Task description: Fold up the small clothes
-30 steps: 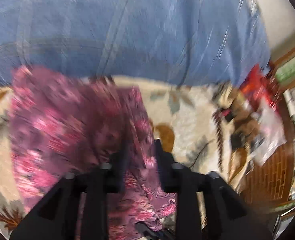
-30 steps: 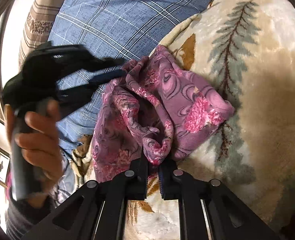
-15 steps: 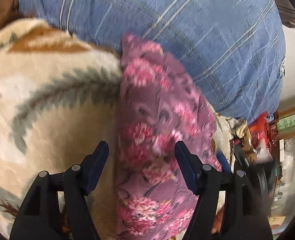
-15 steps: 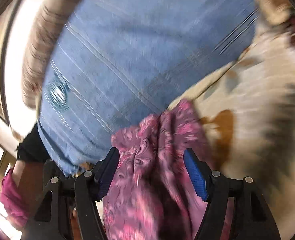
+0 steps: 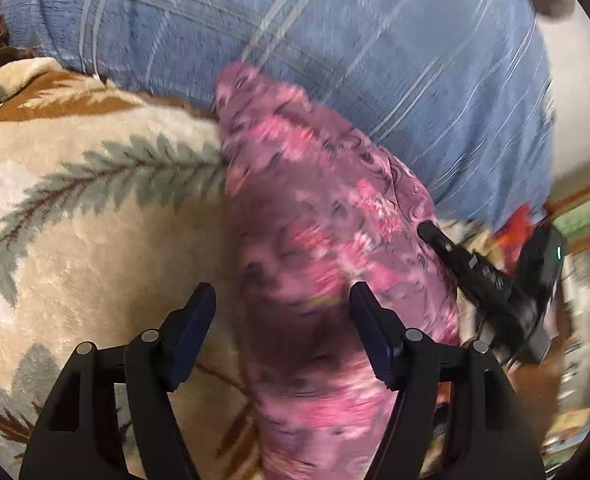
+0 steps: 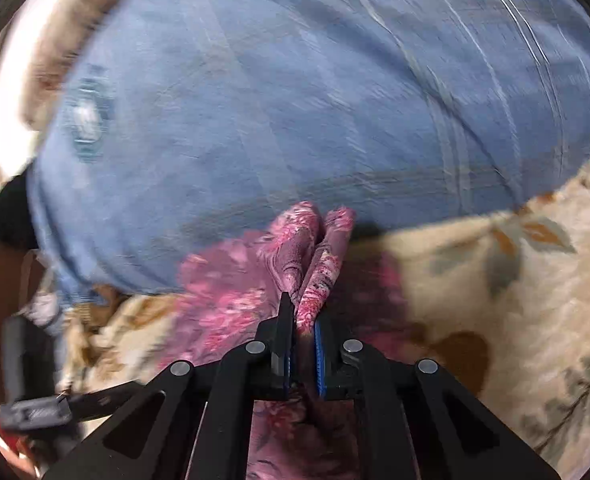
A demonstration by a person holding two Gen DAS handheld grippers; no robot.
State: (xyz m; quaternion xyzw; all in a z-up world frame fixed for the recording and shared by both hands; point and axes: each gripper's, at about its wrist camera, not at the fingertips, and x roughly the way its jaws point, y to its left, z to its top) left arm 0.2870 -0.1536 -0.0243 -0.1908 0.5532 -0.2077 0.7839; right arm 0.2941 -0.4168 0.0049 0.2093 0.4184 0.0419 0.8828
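Both claws angled down over garment [image 5: 315,240]

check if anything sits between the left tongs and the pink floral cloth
Nothing visible does. The left tongs stand open right over the pink floral cloth, which lies on the cream leaf-print blanket. The right tongs are already shut on a fold of the same cloth.

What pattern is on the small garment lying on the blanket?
Pink flowers on purple garment, clearest in the left wrist view.
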